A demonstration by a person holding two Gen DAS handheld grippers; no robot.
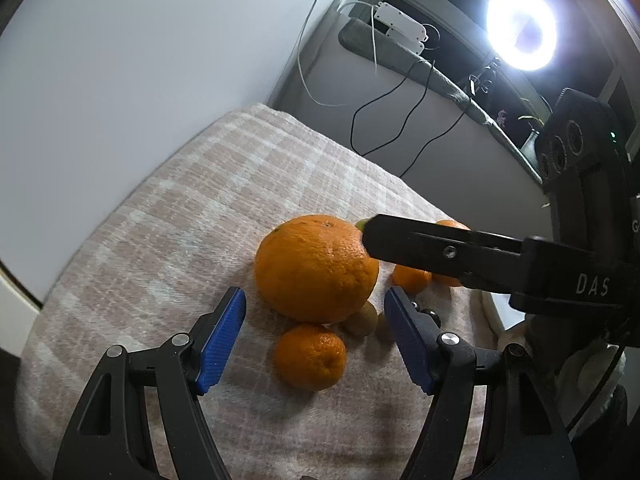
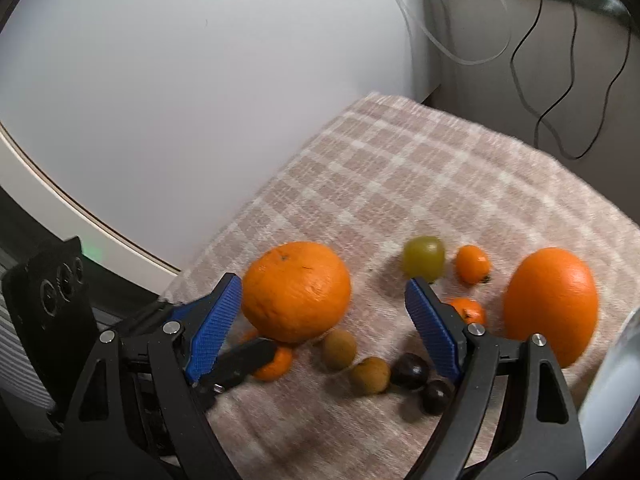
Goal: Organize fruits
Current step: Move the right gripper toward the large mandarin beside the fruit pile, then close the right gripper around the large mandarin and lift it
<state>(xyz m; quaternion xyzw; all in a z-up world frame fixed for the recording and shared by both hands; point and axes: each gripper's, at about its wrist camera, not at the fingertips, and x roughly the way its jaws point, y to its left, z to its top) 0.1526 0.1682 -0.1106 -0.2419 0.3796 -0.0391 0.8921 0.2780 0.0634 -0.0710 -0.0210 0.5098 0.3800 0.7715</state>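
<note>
On a pink checked cloth (image 1: 160, 240) lies a large orange (image 1: 316, 268), with a small mandarin (image 1: 310, 356) in front of it and a brown longan (image 1: 362, 318) beside it. My left gripper (image 1: 315, 294) is open; the mandarin lies between its blue pads (image 1: 222, 340), untouched. In the right wrist view my right gripper (image 2: 323, 282) is open around the same large orange (image 2: 296, 290) without pressing it. One right finger (image 1: 440, 248) crosses the left wrist view. Also there: a second big orange (image 2: 550, 304), a green fruit (image 2: 423, 258), small oranges (image 2: 473, 264), longans (image 2: 370, 374) and dark fruits (image 2: 410, 370).
A white dish rim (image 2: 616, 380) shows at the right edge of the cloth (image 2: 400, 180). White wall panels stand behind. Cables (image 1: 400, 92) hang off a ledge, and a bright ring lamp (image 1: 522, 28) shines at the upper right. The left gripper's finger (image 2: 248, 360) partly covers the small mandarin (image 2: 274, 364).
</note>
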